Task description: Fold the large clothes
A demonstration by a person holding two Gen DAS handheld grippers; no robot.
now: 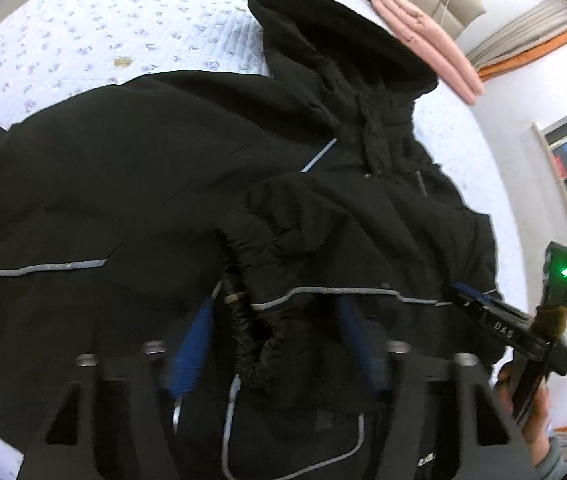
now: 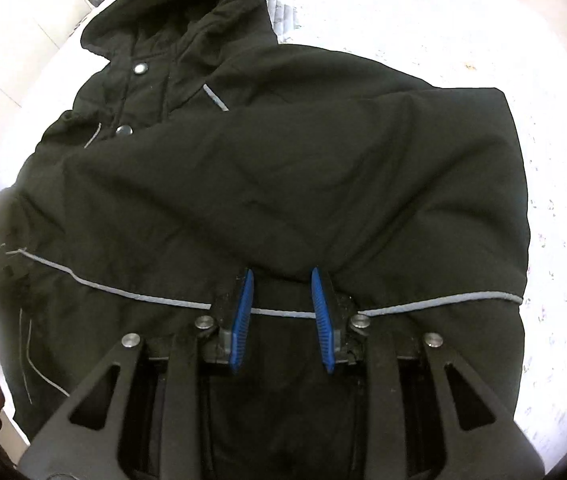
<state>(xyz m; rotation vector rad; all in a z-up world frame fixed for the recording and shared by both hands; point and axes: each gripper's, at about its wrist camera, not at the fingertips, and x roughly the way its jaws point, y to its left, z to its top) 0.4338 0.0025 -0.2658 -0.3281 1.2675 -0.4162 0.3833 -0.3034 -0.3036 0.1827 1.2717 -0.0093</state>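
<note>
A white quilted bedspread with small floral print [image 1: 123,20] filled the upper left; a pink padded garment [image 1: 427,36] lay upper right.

Bright, overexposed bedding [image 2: 443,20]; fisheye-warped edges; blurred left fingers [image 1: 187,356].

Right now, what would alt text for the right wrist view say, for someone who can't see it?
A black hooded jacket lies spread on a white bed cover, hood at the top. The right gripper, its blue fingers apart, is low over the grey stripe.
</note>
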